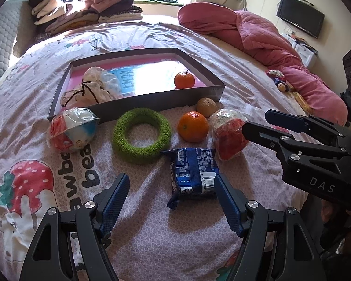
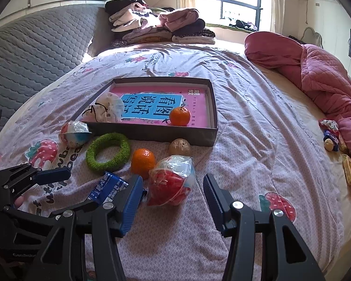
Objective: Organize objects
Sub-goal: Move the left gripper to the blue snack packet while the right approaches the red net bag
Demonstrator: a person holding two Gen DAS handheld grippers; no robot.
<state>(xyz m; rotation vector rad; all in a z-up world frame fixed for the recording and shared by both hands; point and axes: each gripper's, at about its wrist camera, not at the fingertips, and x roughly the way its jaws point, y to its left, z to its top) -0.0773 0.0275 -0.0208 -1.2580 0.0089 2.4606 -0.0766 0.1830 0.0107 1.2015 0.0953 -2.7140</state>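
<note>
Two pairs of tongs over a bed [image 1: 175, 245] spread with a strawberry-print sheet. The left tongs [image 1: 172, 201] stand wide open and hold nothing; a blue snack packet [image 1: 193, 173] lies flat on the sheet just ahead of them, its near right corner at the inner face of the right finger, though contact cannot be told. The right tongs [image 2: 173, 199] are partly open and likewise empty; a red-and-white toy in a clear plastic bag [image 2: 172, 181] lies between and just beyond their tips, nearer the left finger, with visible gaps to both pads. Beyond the left tongs, past the packet, lie a green fuzzy ring [image 1: 142, 134], a loose orange [image 1: 193, 126] and a small brownish round fruit [image 1: 206, 106]; to the left of the ring lies a second bagged ball toy [image 1: 71, 130]. Farther ahead of both tongs stands a shallow open cardboard box [image 1: 152, 104] lined with a pink printed sheet; inside it rest a second orange [image 1: 184, 79] on the right and a pale cloth drawstring pouch [image 1: 93, 86] on the left. Folded clothes [image 2: 156, 25] are stacked at the far end, and a pink quilt [image 2: 316, 70] lies well off to the right.
</note>
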